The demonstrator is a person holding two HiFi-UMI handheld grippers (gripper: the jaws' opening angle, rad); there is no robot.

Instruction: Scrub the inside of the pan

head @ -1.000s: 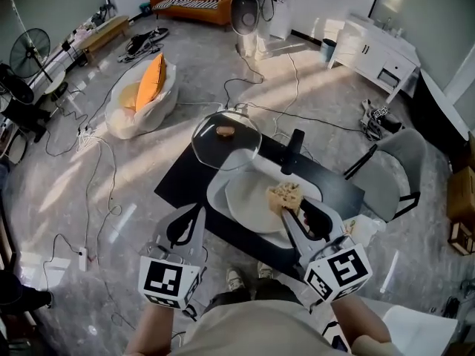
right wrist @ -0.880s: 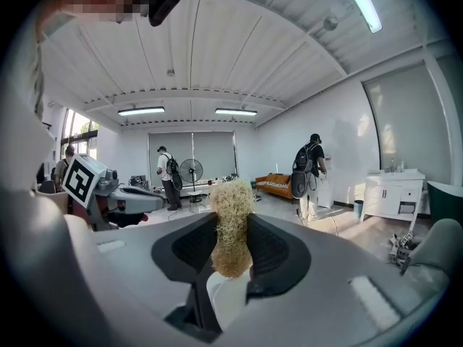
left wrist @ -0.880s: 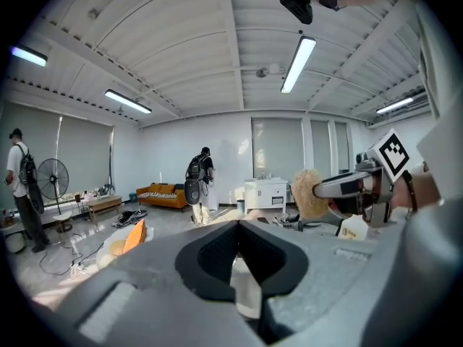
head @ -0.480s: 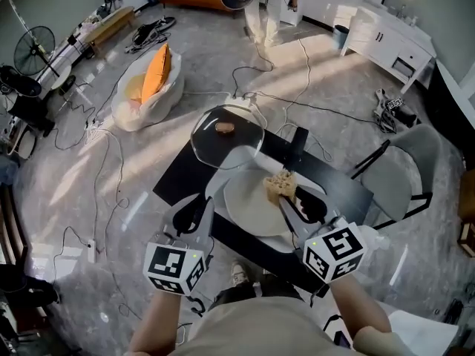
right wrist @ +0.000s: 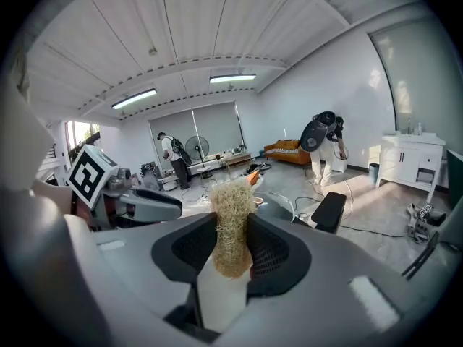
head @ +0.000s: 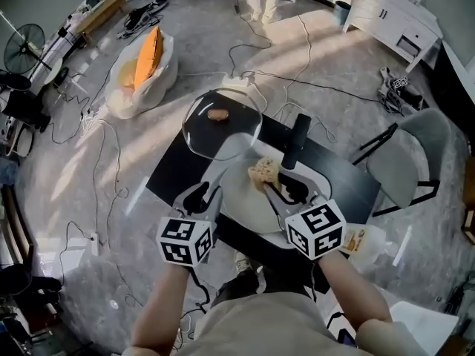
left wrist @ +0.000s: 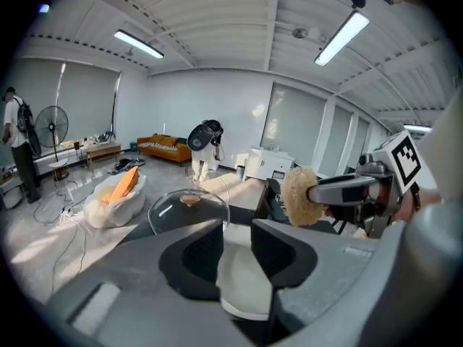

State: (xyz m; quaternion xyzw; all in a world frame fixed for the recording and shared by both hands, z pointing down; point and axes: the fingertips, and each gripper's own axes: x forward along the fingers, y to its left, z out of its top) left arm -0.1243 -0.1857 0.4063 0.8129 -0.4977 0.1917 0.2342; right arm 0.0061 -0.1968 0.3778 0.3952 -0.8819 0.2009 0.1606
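A pale-lined pan (head: pixel 239 196) sits on a black table (head: pixel 172 173), its black handle (head: pixel 297 138) pointing away from me. My right gripper (head: pixel 272 188) is shut on a tan fibrous scrubber (head: pixel 263 172) held over the pan's far inner side; the scrubber (right wrist: pixel 231 224) stands squeezed between the right gripper (right wrist: pixel 231 250)'s pads. My left gripper (head: pixel 203 196) is at the pan's near-left rim and its jaws are opening. Through the gap of the left gripper (left wrist: pixel 235 250) I see the pan's pale surface (left wrist: pixel 242 289); the pads do not press on it.
A glass lid (head: pixel 221 124) with a wooden knob lies on the table just beyond the pan. A grey chair (head: pixel 404 162) stands to the right. A beanbag with an orange cushion (head: pixel 141 73), cables, a fan (head: pixel 21 50) and a white cabinet (head: pixel 390 13) are on the floor around.
Both grippers moved forward over the table. The left gripper's jaws have gone from shut to parted beside the pan's rim. The scrubber shifted farther across the pan.
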